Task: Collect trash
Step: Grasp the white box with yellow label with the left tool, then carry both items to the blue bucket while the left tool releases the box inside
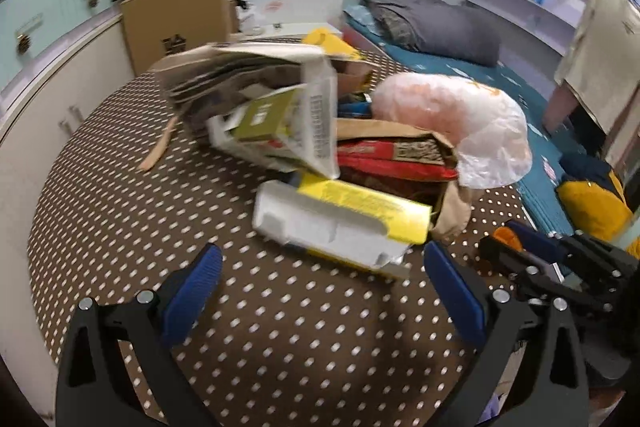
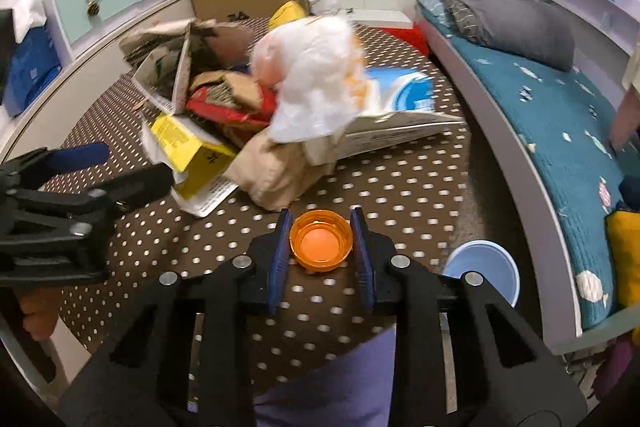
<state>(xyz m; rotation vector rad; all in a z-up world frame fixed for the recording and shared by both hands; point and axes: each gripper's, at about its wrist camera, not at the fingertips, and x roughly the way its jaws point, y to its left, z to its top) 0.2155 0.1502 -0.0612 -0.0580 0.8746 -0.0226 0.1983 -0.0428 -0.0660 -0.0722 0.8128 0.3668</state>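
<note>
One orange cap (image 2: 321,246) pinched between right tongs (image 2: 321,227), left tongs (image 1: 320,267) spread.

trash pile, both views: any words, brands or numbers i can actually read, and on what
None can be read with confidence.
Yellow box: black print, blurred.
White flap of the pile: bold sideways lettering, blurred.
Red packet: pattern only, no legible words.
Blue and white pack: small print along the edge, too small.
Cardboard box: a black mark, not readable as text.
</note>
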